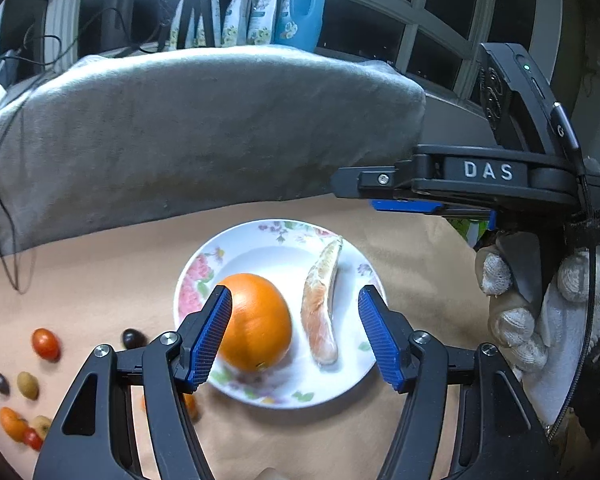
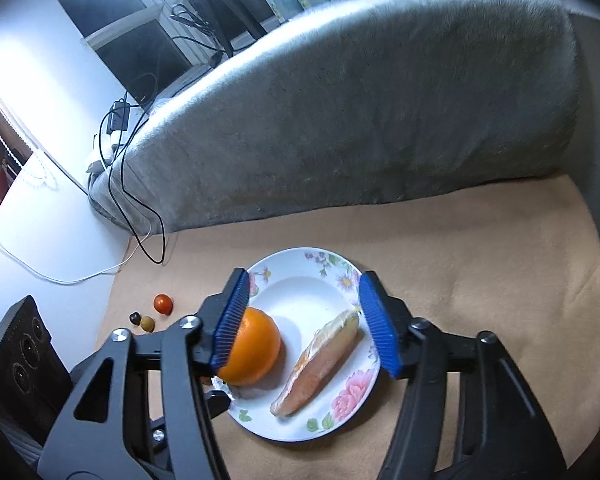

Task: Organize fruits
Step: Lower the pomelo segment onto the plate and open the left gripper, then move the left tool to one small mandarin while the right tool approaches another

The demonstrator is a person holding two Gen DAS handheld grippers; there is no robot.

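Note:
A floral white plate (image 1: 352,376) (image 2: 300,284) on the tan cloth holds a whole orange (image 1: 260,322) (image 2: 254,350) and a peeled citrus segment (image 1: 320,312) (image 2: 320,364). My left gripper (image 1: 296,332) is open above the plate, its jaws wide around both fruits, touching neither that I can tell. My right gripper (image 2: 306,320) is open too, hovering over the same plate. In the left wrist view the right gripper's body (image 1: 480,176) and a gloved hand (image 1: 540,308) are at the right.
Small tomatoes, grapes and olives lie on the cloth left of the plate (image 1: 46,344) (image 2: 163,303). A grey cushion (image 1: 204,136) (image 2: 360,112) runs behind the cloth. Cables (image 2: 140,208) trail at the far left. A black device (image 2: 24,352) stands at the lower left.

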